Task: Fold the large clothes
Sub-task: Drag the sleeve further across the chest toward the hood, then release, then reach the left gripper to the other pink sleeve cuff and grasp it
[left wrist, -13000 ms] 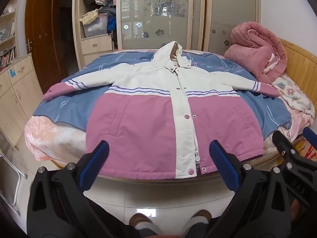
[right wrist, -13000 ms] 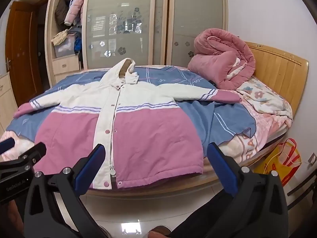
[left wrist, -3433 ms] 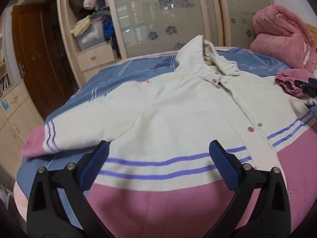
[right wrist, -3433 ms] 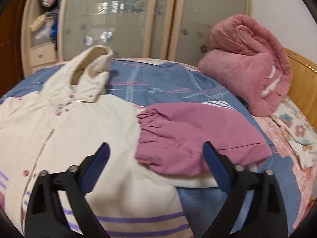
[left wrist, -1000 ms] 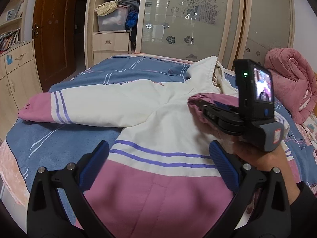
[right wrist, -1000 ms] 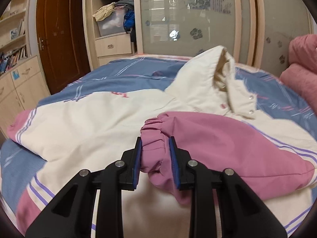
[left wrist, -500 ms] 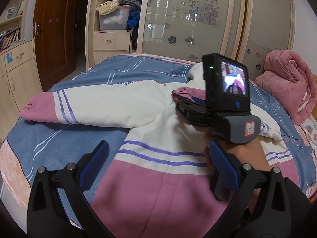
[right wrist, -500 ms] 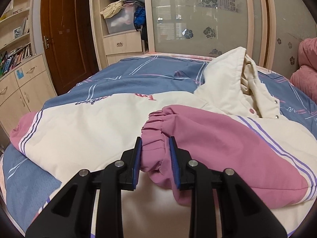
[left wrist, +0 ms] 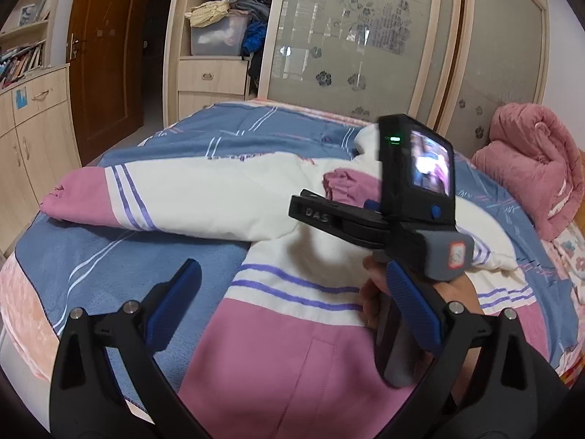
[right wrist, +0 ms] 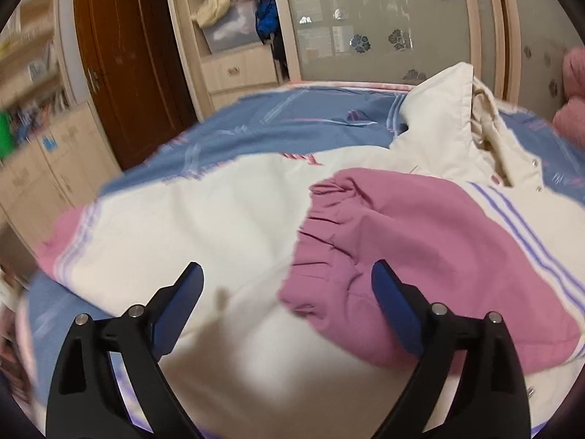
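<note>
Right claw (right wrist: 287, 292) newly spread above cuff (right wrist: 321, 256)

jacket (left wrist: 278, 358) is matt cloth, smooth w/ stitched seams; cuff (right wrist: 321, 256) gathered & puckered. bed (left wrist: 120, 267) cover is soft matt cloth. wardrobe (left wrist: 365, 36) doors are frosted glass in pale wood frames. door (left wrist: 106, 55) is glossy dark wood. fingers (left wrist: 413, 311) have ribbed blue pads on matt black plastic.

Big puffy cream-and-pink hooded jacket (left wrist: 278, 292) lying flat on the bed, front up. One pink-cuffed sleeve (right wrist: 395, 241) is folded across the chest, the other sleeve (left wrist: 153, 197) lies stretched out sideways.
</note>
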`<state>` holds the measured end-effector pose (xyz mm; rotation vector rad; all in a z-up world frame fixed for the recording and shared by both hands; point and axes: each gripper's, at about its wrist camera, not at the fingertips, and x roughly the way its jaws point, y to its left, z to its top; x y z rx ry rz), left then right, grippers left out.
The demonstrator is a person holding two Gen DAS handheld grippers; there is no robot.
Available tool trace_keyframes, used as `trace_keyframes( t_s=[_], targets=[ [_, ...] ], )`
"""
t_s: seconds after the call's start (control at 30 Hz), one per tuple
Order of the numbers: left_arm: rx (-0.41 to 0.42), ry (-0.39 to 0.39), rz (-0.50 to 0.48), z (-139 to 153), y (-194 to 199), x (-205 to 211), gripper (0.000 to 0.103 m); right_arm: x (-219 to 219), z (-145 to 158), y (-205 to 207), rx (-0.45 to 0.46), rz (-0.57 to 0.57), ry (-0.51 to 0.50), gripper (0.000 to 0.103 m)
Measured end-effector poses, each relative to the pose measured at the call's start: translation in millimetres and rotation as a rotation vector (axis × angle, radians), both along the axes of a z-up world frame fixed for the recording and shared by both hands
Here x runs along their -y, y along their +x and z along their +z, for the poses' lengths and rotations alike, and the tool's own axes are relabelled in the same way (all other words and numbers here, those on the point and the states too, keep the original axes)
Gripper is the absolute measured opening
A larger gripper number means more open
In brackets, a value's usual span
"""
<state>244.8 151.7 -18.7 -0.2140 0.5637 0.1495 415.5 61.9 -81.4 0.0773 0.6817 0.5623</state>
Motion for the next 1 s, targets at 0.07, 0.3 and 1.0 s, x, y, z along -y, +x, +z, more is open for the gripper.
trace_keyframes(
  t_s=[0.07, 0.3, 1.0],
  targets=[
    [0.034, -0.001, 0.002, 10, -8, -5, 0.101, 18, 21, -16, 0.054, -0.021, 0.036, 0.093],
    [0.077, -0.011, 0.024, 24, -25, -17, 0.101, 121, 68, -73, 0.208, -0.160, 0.045, 0.100],
    [0.011, 0.119, -0.055, -2, -59, 52, 0.101, 284, 51, -215, 0.308, -0.343, -0.178, 0.102]
  ],
)
